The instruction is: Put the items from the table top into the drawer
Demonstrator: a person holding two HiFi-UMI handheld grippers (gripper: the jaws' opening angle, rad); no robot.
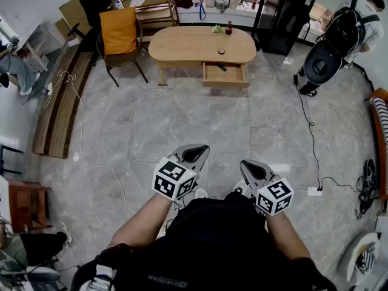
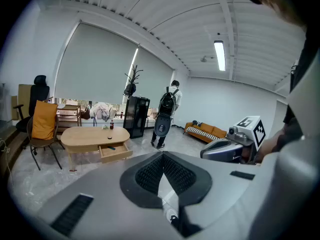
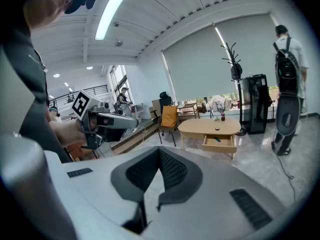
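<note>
Far across the room stands an oval wooden table, also in the left gripper view and the right gripper view. On its top are a dark bottle, a small round dark item and something green. Its drawer is pulled open, and a dark item lies inside. Both grippers are held close to the person's body, several steps from the table. My left gripper is shut on nothing. My right gripper is likewise shut and holds nothing.
A chair with an orange cushion stands left of the table, a black cabinet to its right. A person with a backpack stands at the far right. A cable and power strip lie on the tiled floor. Wooden planks line the left.
</note>
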